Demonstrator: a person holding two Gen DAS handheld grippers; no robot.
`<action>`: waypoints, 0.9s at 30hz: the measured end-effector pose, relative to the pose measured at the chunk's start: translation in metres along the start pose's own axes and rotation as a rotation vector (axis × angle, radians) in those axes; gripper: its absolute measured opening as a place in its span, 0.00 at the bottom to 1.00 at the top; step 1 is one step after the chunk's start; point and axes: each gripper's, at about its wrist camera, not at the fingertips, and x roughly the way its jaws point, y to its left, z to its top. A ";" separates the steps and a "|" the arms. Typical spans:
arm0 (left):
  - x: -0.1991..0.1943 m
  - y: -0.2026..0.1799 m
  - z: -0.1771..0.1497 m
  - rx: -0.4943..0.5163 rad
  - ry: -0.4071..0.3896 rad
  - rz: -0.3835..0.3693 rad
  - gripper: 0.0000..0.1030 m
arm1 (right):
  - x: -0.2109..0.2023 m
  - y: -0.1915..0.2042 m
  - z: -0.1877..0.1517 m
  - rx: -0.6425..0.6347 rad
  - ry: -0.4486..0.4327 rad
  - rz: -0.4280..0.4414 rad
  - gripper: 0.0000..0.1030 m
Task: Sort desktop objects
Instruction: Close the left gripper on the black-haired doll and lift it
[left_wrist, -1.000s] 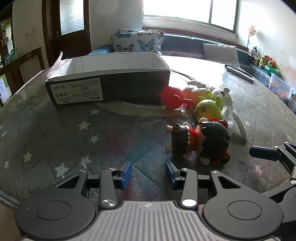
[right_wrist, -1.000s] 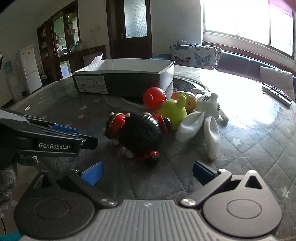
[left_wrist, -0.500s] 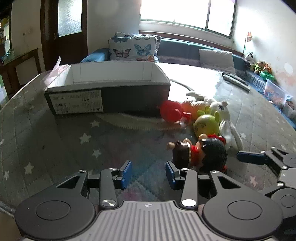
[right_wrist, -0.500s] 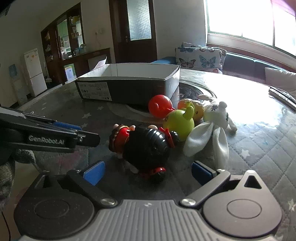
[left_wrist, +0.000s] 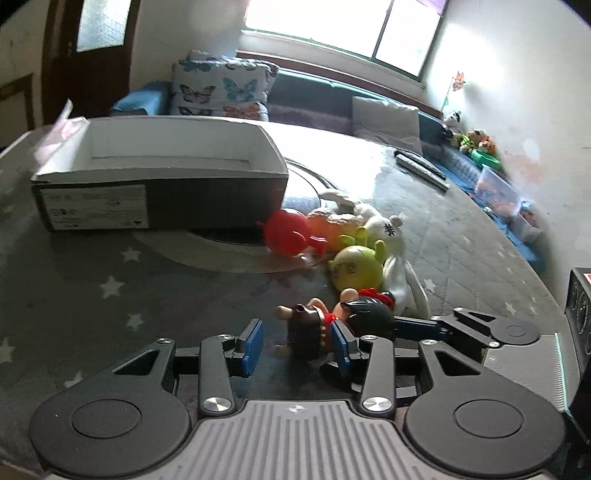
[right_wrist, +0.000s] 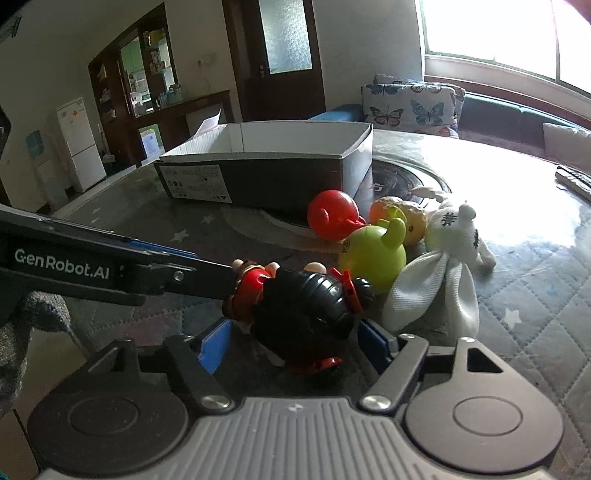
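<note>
A black-haired doll in a red and brown dress (left_wrist: 314, 332) (right_wrist: 299, 310) lies on the star-patterned tablecloth. My left gripper (left_wrist: 295, 347) is open with the doll's body between its fingers. My right gripper (right_wrist: 295, 343) is open around the doll's black head, pads close to it. Behind the doll lie a green round toy (left_wrist: 354, 267) (right_wrist: 373, 254), a red round toy (left_wrist: 288, 236) (right_wrist: 332, 216), an orange toy (left_wrist: 328, 225) (right_wrist: 402, 218) and a white plush rabbit (left_wrist: 395, 254) (right_wrist: 443, 266). An open cardboard box (left_wrist: 159, 195) (right_wrist: 266, 177) stands at the back left.
Remote controls (left_wrist: 421, 166) lie at the table's far right. A sofa with butterfly cushions (left_wrist: 221, 92) runs behind the table. A dark boxy object (left_wrist: 580, 306) sits at the right edge. The left gripper's arm (right_wrist: 92, 266) crosses the right wrist view from the left.
Both grippers moved in on the doll. The left gripper now has the doll's body between its fingers; the right gripper's fingers have narrowed around its head.
</note>
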 end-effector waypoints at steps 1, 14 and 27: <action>0.002 0.001 0.001 -0.004 0.008 -0.011 0.42 | 0.001 0.000 0.000 0.002 0.002 0.001 0.66; 0.022 0.023 0.008 -0.091 0.066 -0.147 0.37 | 0.008 -0.007 0.003 0.030 0.029 0.020 0.58; -0.006 0.031 0.021 -0.088 0.001 -0.177 0.31 | -0.003 0.003 0.025 -0.010 -0.003 0.036 0.58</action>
